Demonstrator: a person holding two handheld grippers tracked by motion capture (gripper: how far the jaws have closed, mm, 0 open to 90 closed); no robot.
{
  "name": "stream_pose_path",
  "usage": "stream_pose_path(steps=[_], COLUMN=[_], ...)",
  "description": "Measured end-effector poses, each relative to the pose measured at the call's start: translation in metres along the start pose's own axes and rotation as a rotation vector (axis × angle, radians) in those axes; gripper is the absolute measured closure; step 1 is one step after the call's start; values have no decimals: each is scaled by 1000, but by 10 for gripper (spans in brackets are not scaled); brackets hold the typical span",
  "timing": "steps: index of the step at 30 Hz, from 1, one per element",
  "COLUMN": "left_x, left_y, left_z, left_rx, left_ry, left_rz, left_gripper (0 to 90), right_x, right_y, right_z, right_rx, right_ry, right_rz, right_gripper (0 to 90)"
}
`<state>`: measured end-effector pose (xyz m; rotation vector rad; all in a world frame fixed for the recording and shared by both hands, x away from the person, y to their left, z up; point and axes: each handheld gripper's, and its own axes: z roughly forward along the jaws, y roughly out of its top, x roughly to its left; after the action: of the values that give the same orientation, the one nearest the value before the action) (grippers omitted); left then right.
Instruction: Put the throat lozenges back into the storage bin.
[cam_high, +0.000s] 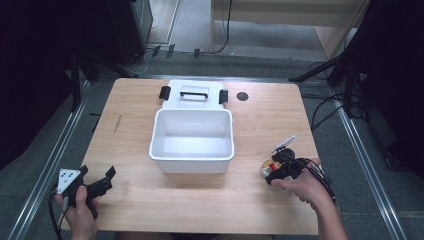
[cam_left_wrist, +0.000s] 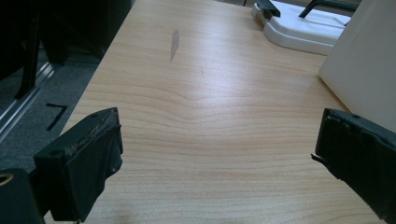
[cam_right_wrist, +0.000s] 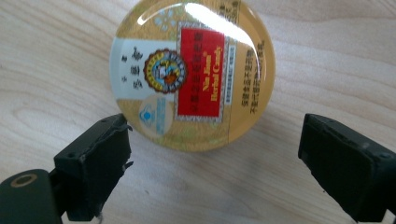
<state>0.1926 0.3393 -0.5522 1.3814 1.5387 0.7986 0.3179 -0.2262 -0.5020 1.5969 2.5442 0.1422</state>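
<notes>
Grey carpet floor (cam_high: 50, 165), dark stands (cam_high: 345, 75) around.

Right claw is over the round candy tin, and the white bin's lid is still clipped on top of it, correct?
Not quite. The right claw is at the candy tin, but the high view shows the white bin open, its lid lying on the table behind it.

On my right claw (cam_right_wrist: 215, 158) feed I see a round candy tin (cam_right_wrist: 192, 72) lying flat on the pale wood counter (cam_right_wrist: 56, 56), its glossy gold lid facing me with a red label reading herbal candy. My two black jaws stand apart below it, the left one just beside the tin's rim, the right one clear of it, nothing pinched between them.
</notes>
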Motion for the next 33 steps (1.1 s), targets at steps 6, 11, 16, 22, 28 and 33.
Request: stream_pose_path(steps=[6, 11, 16, 22, 28, 33], left_x=[0, 0, 0, -1, 0, 0], left_y=[0, 0, 0, 0, 0, 0], left_z=[0, 0, 0, 0, 0, 0], left_rx=[0, 0, 0, 0, 0, 2], left_ry=[0, 0, 0, 0, -1, -2], left_rz=[-1, -1, 0, 2, 3, 2], left_gripper=[15, 15, 15, 15, 15, 15], right_x=[1, 0, 2, -1, 2, 5], right_y=[9, 14, 20, 28, 34, 38], right_z=[2, 3, 2, 4, 8, 8], right_rx=[10, 18, 27, 44, 61, 64], right_ry=[16, 24, 35, 48, 57, 55], right_rz=[13, 24, 26, 56, 59, 55], right_gripper=[94, 96, 130, 134, 133, 132])
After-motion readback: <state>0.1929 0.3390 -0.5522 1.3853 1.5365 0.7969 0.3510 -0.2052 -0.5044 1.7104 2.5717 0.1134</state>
